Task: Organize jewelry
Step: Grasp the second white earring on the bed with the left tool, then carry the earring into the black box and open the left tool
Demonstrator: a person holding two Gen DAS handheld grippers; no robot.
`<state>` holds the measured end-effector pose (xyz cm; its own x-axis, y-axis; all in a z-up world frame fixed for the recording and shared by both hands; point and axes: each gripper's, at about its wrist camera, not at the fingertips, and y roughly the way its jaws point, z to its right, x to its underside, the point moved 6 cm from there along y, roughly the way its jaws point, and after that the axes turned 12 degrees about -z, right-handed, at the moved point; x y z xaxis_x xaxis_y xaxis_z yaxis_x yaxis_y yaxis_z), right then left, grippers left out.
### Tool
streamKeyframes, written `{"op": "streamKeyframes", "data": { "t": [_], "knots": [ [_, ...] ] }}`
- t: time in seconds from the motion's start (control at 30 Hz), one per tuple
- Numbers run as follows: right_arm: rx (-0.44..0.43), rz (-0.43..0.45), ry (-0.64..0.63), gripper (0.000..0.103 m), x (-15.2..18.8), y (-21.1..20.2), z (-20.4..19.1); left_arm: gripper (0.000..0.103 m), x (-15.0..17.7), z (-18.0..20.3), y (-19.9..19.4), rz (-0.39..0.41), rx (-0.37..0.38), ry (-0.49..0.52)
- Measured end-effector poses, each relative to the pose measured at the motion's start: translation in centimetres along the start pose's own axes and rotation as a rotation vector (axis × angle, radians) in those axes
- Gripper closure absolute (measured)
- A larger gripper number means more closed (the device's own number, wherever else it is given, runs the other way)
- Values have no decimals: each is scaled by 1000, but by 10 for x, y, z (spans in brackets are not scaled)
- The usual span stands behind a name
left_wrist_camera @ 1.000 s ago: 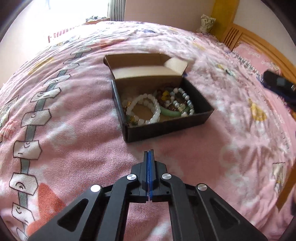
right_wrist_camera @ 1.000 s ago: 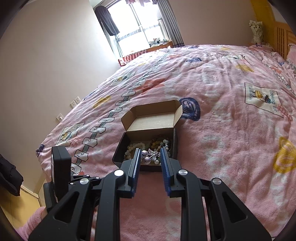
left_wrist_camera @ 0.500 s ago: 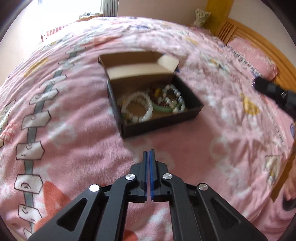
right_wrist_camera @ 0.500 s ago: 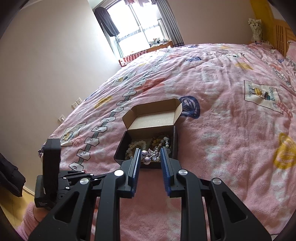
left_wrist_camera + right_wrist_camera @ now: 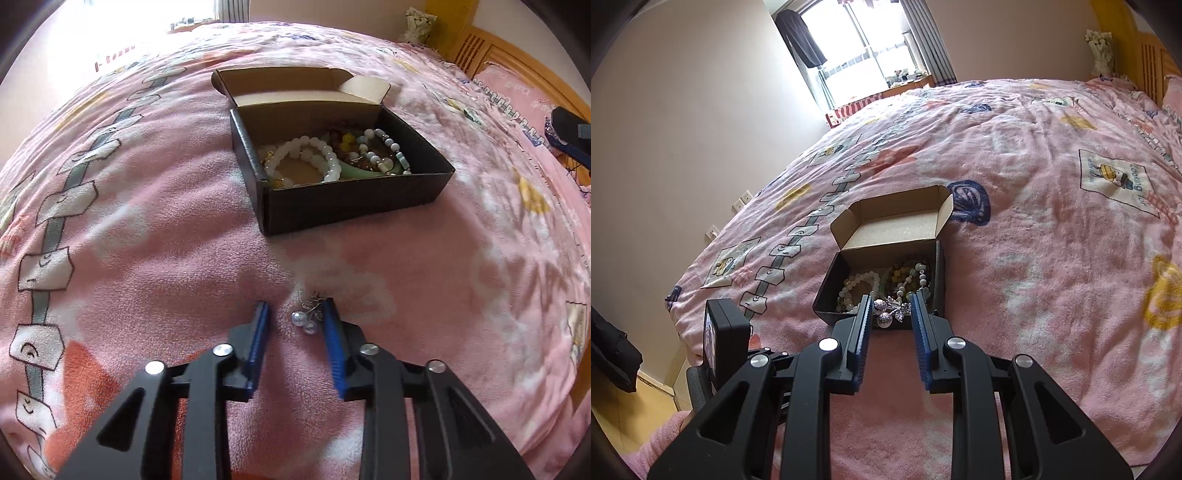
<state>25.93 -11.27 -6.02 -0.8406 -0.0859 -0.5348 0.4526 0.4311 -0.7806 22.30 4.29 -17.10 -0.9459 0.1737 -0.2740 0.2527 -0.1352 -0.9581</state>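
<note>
A black open box (image 5: 354,201) with a cardboard lid sits on the pink bedspread and holds several bead bracelets (image 5: 314,158). My left gripper (image 5: 297,314) is open, low over the blanket in front of the box, with a small silver pearl piece (image 5: 306,321) lying between its fingers. My right gripper (image 5: 889,310) is held higher, near the box's (image 5: 879,258) front edge, its jaws partly closed around a silver beaded piece of jewelry (image 5: 892,312) that hangs between the pads.
The pink patterned bedspread (image 5: 1052,221) covers the whole bed. A wooden headboard (image 5: 495,59) and pillow lie at the right. The left gripper's body (image 5: 726,332) shows at the bed's edge. The right gripper's body (image 5: 570,134) shows at far right.
My left gripper has opened from shut and dropped closer to the blanket, now straddling the small silver piece. The right gripper has hardly moved and still holds its jewelry.
</note>
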Motion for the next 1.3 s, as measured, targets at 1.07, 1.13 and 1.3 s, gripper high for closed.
{"op": "streamKeyframes", "data": {
  "t": [1.07, 1.13, 1.3],
  "knots": [
    [-46, 14, -71, 80, -70, 12, -30, 93, -101, 21, -98, 251, 64, 24],
    [-39, 12, -73, 80, -75, 16, -30, 93, -104, 19, -97, 249, 66, 22],
    [-48, 10, -58, 77, -80, 22, -27, 30, -108, 17, -94, 244, 49, 25]
  ]
}}
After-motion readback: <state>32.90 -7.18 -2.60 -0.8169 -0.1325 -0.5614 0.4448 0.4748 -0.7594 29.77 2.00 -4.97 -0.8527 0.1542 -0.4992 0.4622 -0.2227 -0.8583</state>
